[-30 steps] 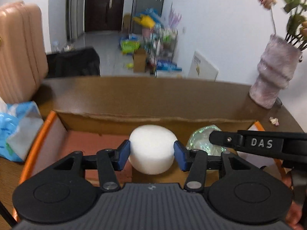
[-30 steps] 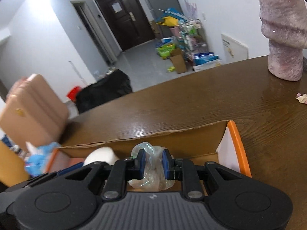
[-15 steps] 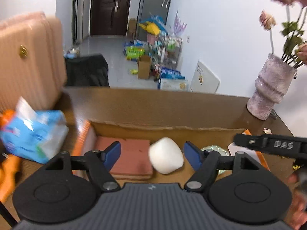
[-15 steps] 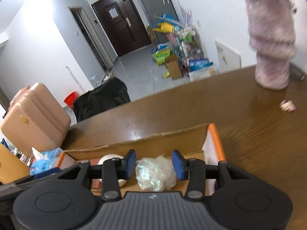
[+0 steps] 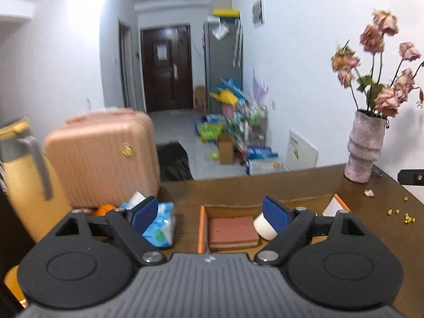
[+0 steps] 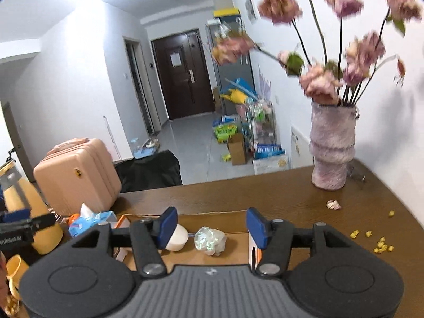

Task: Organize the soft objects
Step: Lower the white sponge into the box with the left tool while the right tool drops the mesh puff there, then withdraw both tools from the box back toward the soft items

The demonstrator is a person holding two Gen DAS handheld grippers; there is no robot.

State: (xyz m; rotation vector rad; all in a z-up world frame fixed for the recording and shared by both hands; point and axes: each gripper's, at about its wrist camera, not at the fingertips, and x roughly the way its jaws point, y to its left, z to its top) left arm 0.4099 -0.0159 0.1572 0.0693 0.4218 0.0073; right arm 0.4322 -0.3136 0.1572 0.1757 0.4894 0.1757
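Note:
An orange-edged cardboard box (image 5: 202, 228) sits on the brown table. Inside it lie a pink sponge block (image 5: 232, 229), a white foam cylinder (image 5: 262, 226) and a crumpled clear plastic wad (image 6: 210, 239). The white cylinder also shows in the right wrist view (image 6: 177, 237). My left gripper (image 5: 210, 213) is open and empty, raised above and behind the box. My right gripper (image 6: 209, 225) is open and empty, raised above the box's right part. A blue tissue pack (image 5: 160, 226) lies on the table left of the box.
A pink vase with dried flowers (image 6: 332, 153) stands at the table's far right. Yellow crumbs (image 6: 381, 243) lie right of the box. A yellow jug (image 5: 23, 180) and a pink suitcase (image 5: 103, 153) are at the left. A small orange object (image 5: 104, 209) lies behind the tissue pack.
Both grippers opened, dropping the white cylinder and the plastic wad into the box, then rose and drew back from it.

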